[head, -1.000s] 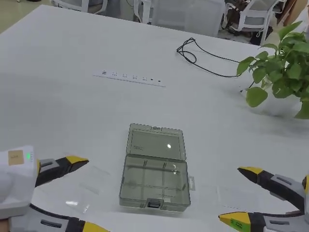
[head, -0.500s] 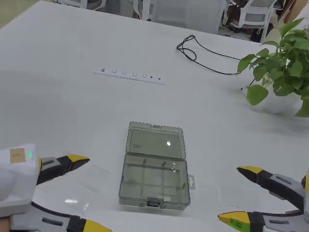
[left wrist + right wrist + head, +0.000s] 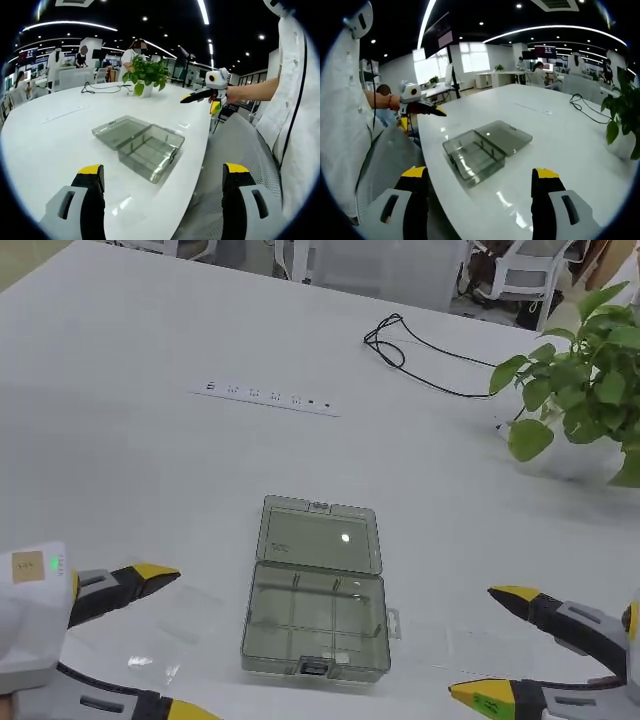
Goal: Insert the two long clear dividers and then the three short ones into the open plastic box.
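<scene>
My left gripper [image 3: 170,640] hangs low over the near edge of the worktop [image 3: 120,460], jaws spread wide with nothing between them. My right gripper [image 3: 490,644] hangs at the same edge on the other side, also wide apart and holding nothing. In its own view each gripper looks across at the other, which is held out level over the edge of the worktop.

Between the two grippers, well apart from both, sits the box [image 3: 315,615]. It is smoky and see-through, and it rests flat with its lid [image 3: 320,538] thrown back on the far side and lying on the worktop. Thin lines cross the inside of the box; I cannot tell from here whether they are loose dividers or moulded ribs.

Just left of the box, near my left gripper, faint clear strips [image 3: 185,610] lie flat on the white surface. Another pale clear piece [image 3: 485,640] lies to the right of the box by my right gripper. Their edges are hard to make out.

Farther back lies a white power strip [image 3: 265,398]. Beyond it a black cable [image 3: 400,350] loops across the worktop, and a leafy plant [image 3: 580,370] stands at the far right
</scene>
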A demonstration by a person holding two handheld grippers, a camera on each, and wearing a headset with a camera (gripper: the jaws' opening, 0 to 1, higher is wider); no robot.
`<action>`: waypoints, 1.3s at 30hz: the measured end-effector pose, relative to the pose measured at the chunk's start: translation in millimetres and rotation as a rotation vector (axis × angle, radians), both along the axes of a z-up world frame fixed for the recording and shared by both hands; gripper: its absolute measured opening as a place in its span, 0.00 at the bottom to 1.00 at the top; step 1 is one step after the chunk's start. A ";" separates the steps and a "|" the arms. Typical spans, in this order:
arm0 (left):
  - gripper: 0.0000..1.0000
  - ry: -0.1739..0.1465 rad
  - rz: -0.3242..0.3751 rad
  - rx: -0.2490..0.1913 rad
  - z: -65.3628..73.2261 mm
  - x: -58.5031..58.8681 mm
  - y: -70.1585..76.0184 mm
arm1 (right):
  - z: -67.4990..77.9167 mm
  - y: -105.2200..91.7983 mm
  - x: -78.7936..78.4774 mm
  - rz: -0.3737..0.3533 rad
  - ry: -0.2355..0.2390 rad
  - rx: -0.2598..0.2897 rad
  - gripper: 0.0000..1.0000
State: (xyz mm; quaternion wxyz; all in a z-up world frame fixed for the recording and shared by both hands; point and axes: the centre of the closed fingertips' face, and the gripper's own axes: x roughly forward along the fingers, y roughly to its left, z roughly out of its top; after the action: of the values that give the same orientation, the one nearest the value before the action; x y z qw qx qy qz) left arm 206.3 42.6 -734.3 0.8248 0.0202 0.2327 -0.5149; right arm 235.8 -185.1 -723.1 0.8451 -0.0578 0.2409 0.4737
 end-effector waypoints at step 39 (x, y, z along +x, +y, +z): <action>0.91 0.063 0.175 0.121 -16.0 42.2 62.7 | -2.2 1.2 10.3 -0.028 -0.002 0.045 0.84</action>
State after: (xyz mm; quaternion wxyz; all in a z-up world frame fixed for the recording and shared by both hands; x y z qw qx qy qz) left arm 248.5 105.2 -750.3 0.8562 0.0332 0.2901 -0.4261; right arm 246.2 -183.9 -725.2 0.8531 -0.0360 0.2300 0.4669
